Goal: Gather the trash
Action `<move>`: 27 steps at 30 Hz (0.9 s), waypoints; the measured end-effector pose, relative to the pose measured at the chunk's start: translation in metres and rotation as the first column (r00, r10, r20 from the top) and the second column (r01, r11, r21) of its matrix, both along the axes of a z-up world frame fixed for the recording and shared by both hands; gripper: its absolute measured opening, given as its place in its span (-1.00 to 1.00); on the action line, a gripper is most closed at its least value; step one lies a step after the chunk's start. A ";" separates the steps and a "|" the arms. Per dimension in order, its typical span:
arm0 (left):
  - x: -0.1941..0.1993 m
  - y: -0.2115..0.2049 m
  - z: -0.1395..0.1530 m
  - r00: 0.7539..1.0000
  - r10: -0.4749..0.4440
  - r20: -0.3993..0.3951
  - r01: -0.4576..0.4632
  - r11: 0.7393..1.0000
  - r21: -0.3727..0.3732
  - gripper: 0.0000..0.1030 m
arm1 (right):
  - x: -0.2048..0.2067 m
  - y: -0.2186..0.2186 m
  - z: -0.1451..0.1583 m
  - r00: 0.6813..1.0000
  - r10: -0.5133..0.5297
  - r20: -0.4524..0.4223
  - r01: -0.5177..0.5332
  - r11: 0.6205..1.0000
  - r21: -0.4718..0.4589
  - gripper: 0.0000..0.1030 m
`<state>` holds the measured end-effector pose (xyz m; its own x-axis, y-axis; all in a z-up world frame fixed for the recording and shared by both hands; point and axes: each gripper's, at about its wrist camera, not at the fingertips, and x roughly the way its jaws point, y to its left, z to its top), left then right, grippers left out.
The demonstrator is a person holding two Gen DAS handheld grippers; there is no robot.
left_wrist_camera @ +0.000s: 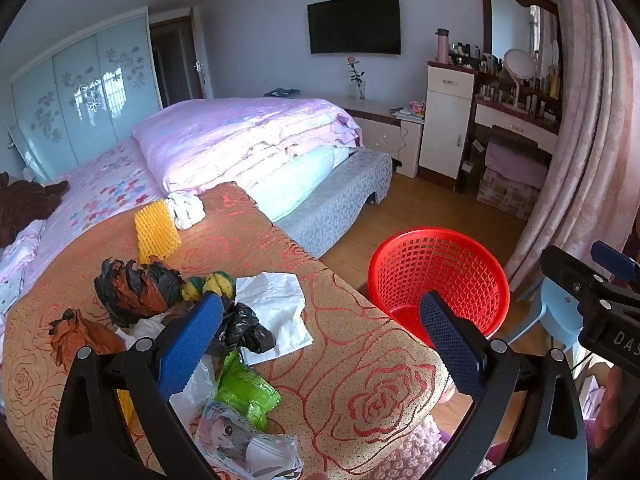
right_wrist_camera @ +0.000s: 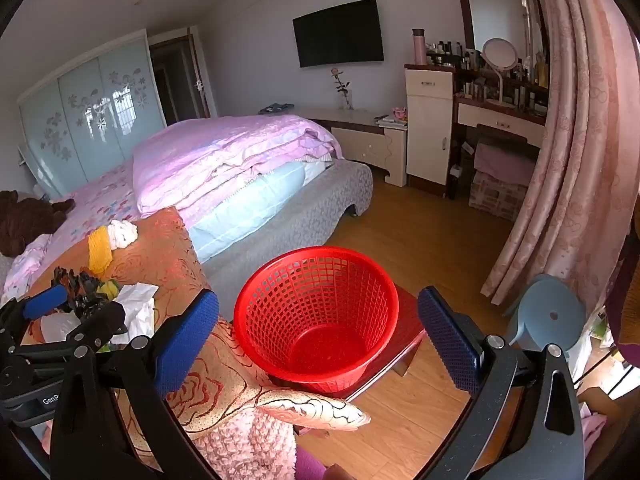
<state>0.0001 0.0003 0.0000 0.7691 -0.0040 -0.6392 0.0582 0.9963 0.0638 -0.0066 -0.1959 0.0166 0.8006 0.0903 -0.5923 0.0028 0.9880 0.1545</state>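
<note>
Trash [left_wrist_camera: 240,328] lies just ahead and left of the left gripper [left_wrist_camera: 320,344], jaws spread; right gripper [right_wrist_camera: 318,344], also spread and empty, faces the red basket [right_wrist_camera: 316,320].

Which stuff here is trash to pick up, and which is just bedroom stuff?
For the job:
- red plastic mesh basket, empty
- crumpled white tissue paper
- crumpled black plastic bag
- green plastic wrapper
- yellow foam netting
- left gripper and right gripper, both open

Just lying about:
- folded pink quilt
- black wall television
- light blue plastic stool
</note>
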 end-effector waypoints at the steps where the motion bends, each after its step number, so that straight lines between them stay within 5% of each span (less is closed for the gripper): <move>1: 0.000 0.000 0.000 1.000 -0.001 -0.002 0.001 1.000 0.001 0.85 | 0.000 -0.001 0.000 1.000 0.000 -0.001 0.000 1.000 0.000 0.88; 27: 0.000 0.000 0.000 1.000 0.000 -0.004 0.000 1.000 0.003 0.85 | -0.003 -0.003 -0.001 1.000 -0.002 -0.009 0.002 1.000 0.000 0.88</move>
